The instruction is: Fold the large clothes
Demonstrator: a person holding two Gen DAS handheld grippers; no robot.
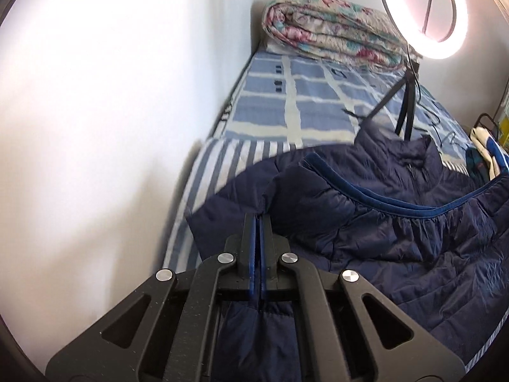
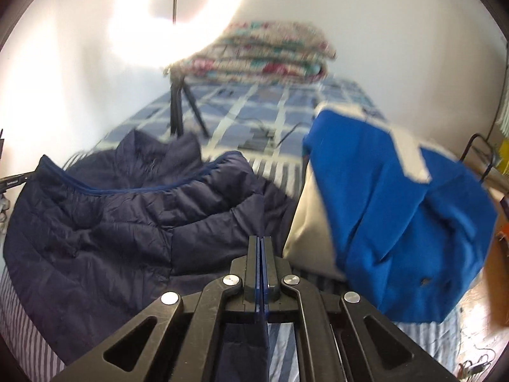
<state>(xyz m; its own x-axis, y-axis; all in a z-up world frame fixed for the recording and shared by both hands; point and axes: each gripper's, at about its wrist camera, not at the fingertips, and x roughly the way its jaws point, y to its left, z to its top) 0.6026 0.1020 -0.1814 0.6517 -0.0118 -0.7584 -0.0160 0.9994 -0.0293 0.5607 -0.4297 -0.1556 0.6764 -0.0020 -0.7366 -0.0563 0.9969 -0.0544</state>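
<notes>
A navy quilted puffer jacket point(image 1: 381, 222) lies crumpled on the bed, its blue-trimmed hem folded over the body and its collar toward the far end. My left gripper point(image 1: 258, 218) is shut on the jacket's left edge, with fabric hanging under the fingers. In the right wrist view the same jacket point(image 2: 127, 219) spreads left of centre. My right gripper point(image 2: 261, 238) is shut on the jacket's right edge, and navy fabric hangs below it.
The bed has a blue checked and striped sheet point(image 1: 286, 102). A folded floral quilt point(image 1: 327, 28) lies at the far end. A ring light point(image 1: 426, 9) on a tripod point(image 2: 176, 108) stands behind the jacket. A blue and white garment point(image 2: 397, 216) lies right. A white wall point(image 1: 111, 95) runs along the left.
</notes>
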